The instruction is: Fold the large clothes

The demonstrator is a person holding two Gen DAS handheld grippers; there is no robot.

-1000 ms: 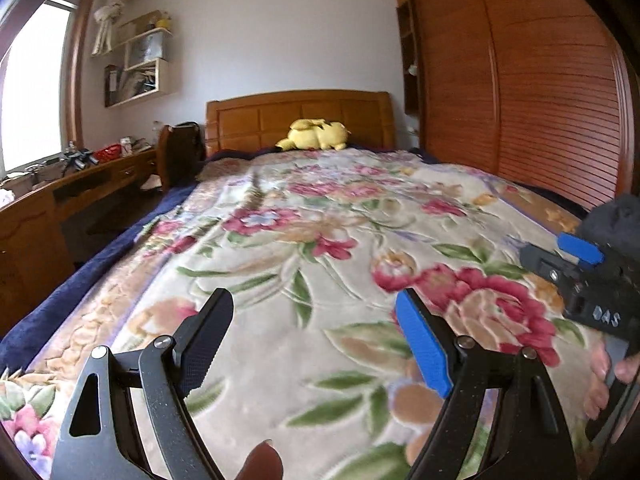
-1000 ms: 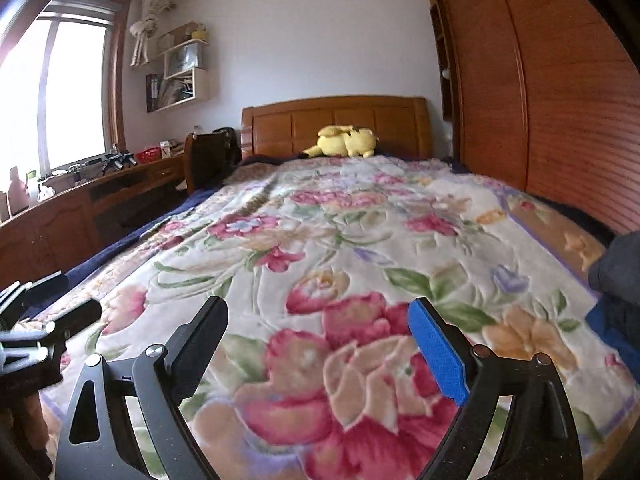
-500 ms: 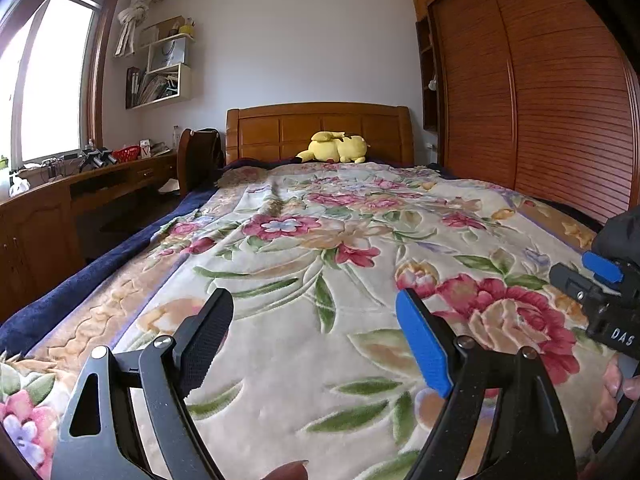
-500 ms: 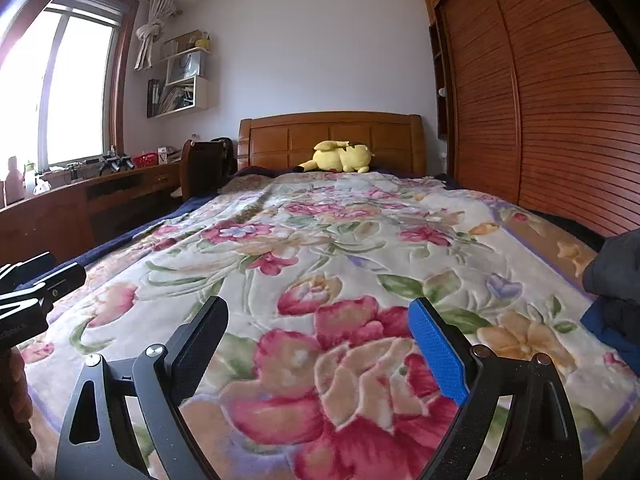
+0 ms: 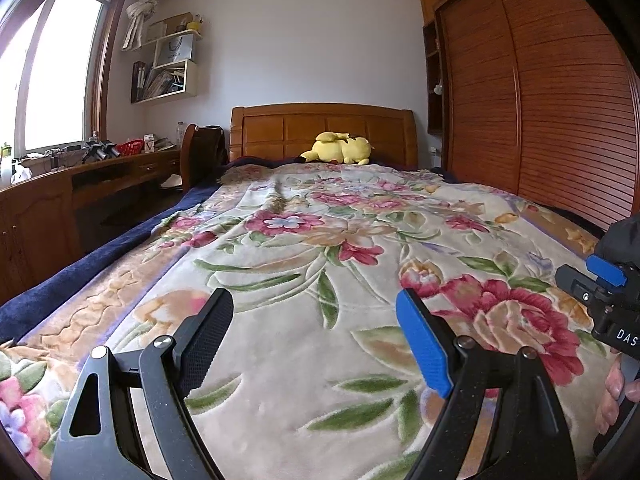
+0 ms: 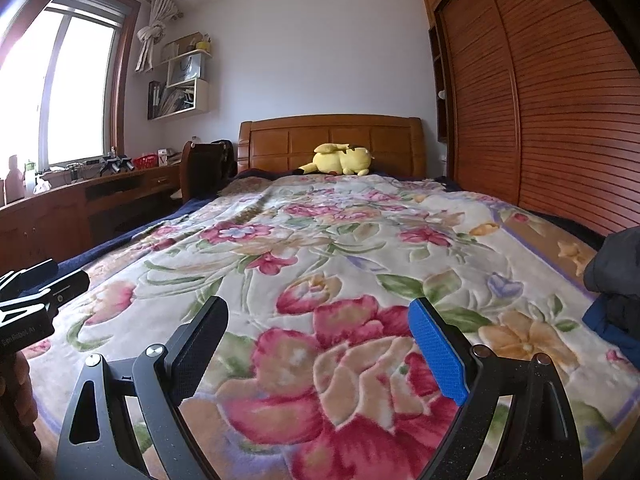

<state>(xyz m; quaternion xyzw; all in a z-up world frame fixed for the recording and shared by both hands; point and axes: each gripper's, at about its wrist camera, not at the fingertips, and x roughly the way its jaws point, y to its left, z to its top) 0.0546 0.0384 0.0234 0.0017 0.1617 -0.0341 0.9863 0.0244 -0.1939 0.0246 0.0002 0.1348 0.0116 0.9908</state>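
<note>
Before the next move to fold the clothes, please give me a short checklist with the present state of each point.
1. Left gripper open with nothing between its fingers: ok.
2. Right gripper open with nothing between its fingers: ok.
3. Dark clothes in view: ok, a heap at the right edge of the bed, only partly seen.
4. Clothes already between the right gripper's fingers: not ok, the heap lies off to the right.
5. Flowered blanket free as a folding place: ok, only the yellow plush toy lies far off at the headboard.
6. Which garment it is, and where its edges run: cannot tell.
</note>
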